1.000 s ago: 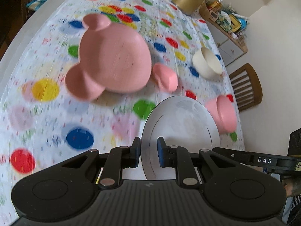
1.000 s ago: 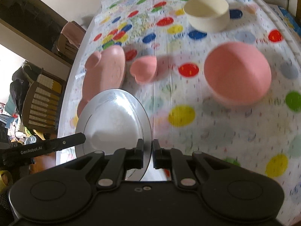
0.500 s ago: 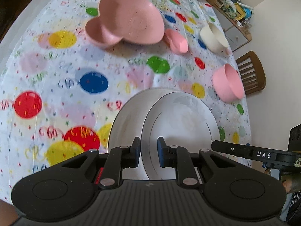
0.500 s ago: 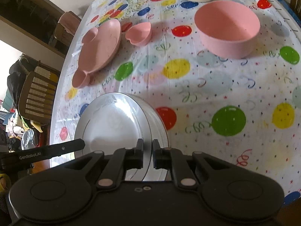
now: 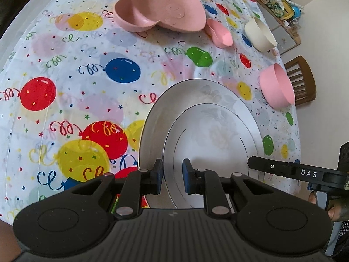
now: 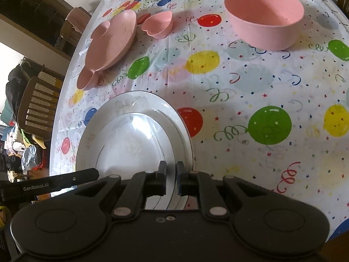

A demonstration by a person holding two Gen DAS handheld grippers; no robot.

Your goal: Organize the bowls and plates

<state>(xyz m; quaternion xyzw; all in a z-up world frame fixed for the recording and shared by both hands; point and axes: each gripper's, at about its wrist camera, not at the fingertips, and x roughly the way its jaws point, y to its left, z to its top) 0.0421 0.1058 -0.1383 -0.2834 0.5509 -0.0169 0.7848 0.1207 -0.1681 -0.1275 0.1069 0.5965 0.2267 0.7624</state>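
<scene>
The small white plate (image 5: 209,144) was being set down onto the large white plate (image 5: 152,126), which lay on the tabletop (image 5: 65,65) at the near edge, well apart from the pink mouse-shaped plate (image 5: 165,11) and the pink bowl (image 6: 264,15). The left claw (image 5: 172,175) and the right claw (image 6: 170,180) were each closed narrowly on opposite rims of the small plate. Judged from this, the next move called for both claws to be opened and drawn clear.

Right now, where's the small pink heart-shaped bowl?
In the right wrist view the heart-shaped bowl sits far up the table, just right of the pink eared plate and left of the big pink bowl.
</scene>
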